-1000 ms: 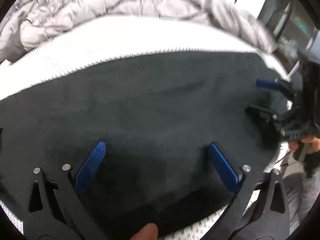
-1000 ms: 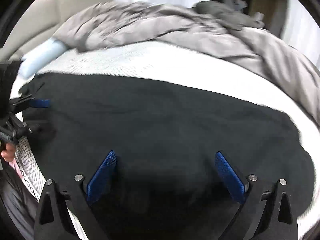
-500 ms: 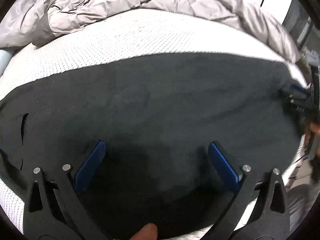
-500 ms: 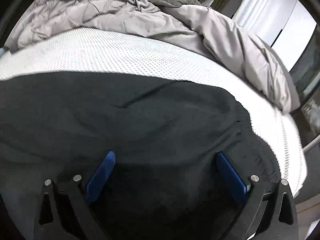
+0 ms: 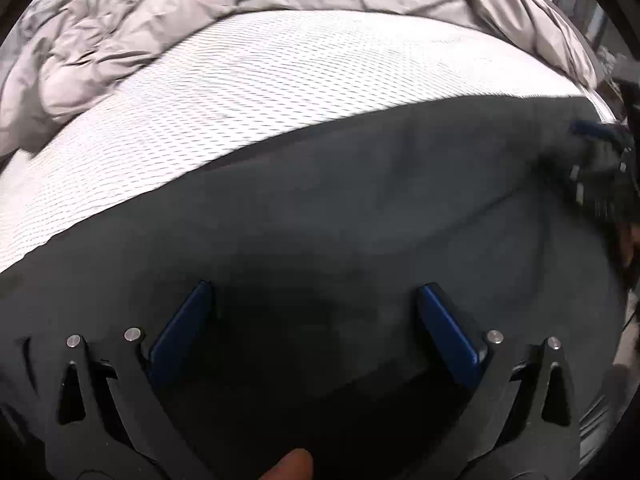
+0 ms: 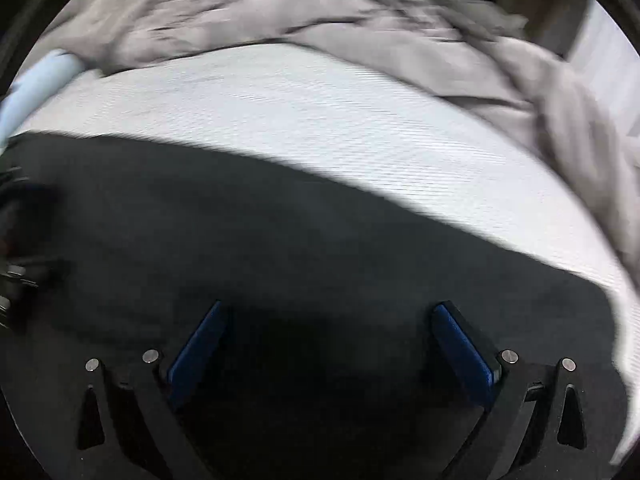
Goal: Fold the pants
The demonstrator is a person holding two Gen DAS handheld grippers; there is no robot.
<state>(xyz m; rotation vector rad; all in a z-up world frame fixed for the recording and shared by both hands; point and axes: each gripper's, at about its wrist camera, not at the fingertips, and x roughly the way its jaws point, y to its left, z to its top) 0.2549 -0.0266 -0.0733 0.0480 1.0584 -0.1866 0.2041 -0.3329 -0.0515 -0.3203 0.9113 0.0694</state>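
Both views are motion-blurred, the right wrist view worse; fisheye rims cut off the corners. No readable writing or labels anywhere. The dark pants (image 5: pixel 340 208) lie spread flat across the lower half of the left wrist frame, on the white mattress (image 5: pixel 280 80), and run out of frame at the left edge and bottom. A faint crease runs diagonally at right centre. Matte, soft-looking fabric; the mattress cover is a ribbed white knit. A crumpled grey quilted duvet (image 5: pixel 120 20) is bunched along the top.

The left gripper (image 5: pixel 316 300) is spread wide, blue ribbed pads apart over the pants, nothing between them. A fingertip is partly visible at bottom centre. The right gripper (image 5: pixel 600 160) shows at the right edge, smeared and partly cut off.

In the right wrist view the right gripper (image 6: pixel 332 320) is also spread wide over the pants (image 6: pixel 280 240), holding nothing. Mattress (image 6: pixel 320 120) above, duvet (image 6: pixel 360 20) at top. A pale blue object (image 6: pixel 36 80), upper left, is too blurred to identify.
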